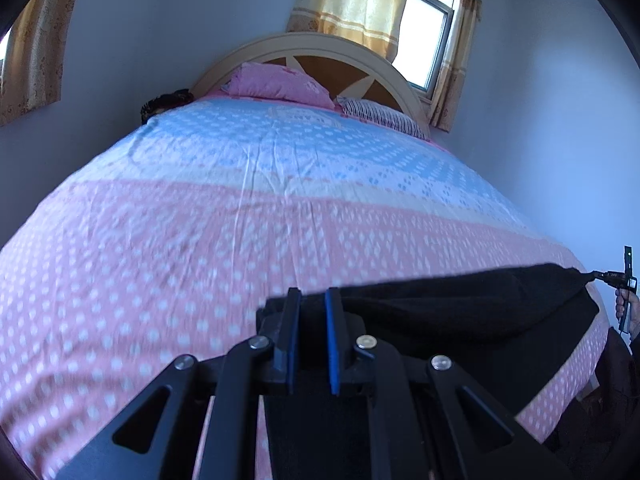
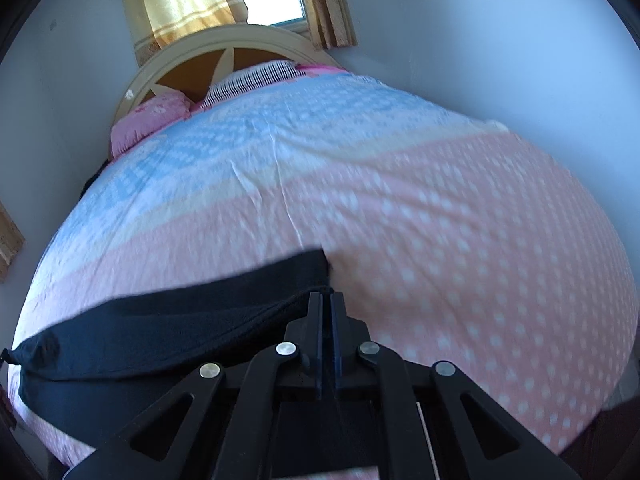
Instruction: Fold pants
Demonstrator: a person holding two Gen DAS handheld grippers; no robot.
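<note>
The dark pants (image 1: 460, 308) hang stretched sideways just above the near part of the bed. My left gripper (image 1: 313, 296) is shut on their left end, with thick black cloth filling the gap between its blue pads. In the right wrist view the pants (image 2: 160, 332) run off to the left from my right gripper (image 2: 327, 298), which is shut on a bunched corner of them. The left wrist view also shows the right gripper (image 1: 598, 275) far right, pinching the cloth's tip, with a hand (image 1: 624, 308) behind it.
A bed with a pink and blue dotted sheet (image 1: 240, 220) fills both views. A pink pillow (image 1: 280, 84) and a striped pillow (image 1: 384, 116) lie against the arched headboard (image 1: 312, 46). Behind it is a curtained window (image 1: 428, 40). Walls flank the bed.
</note>
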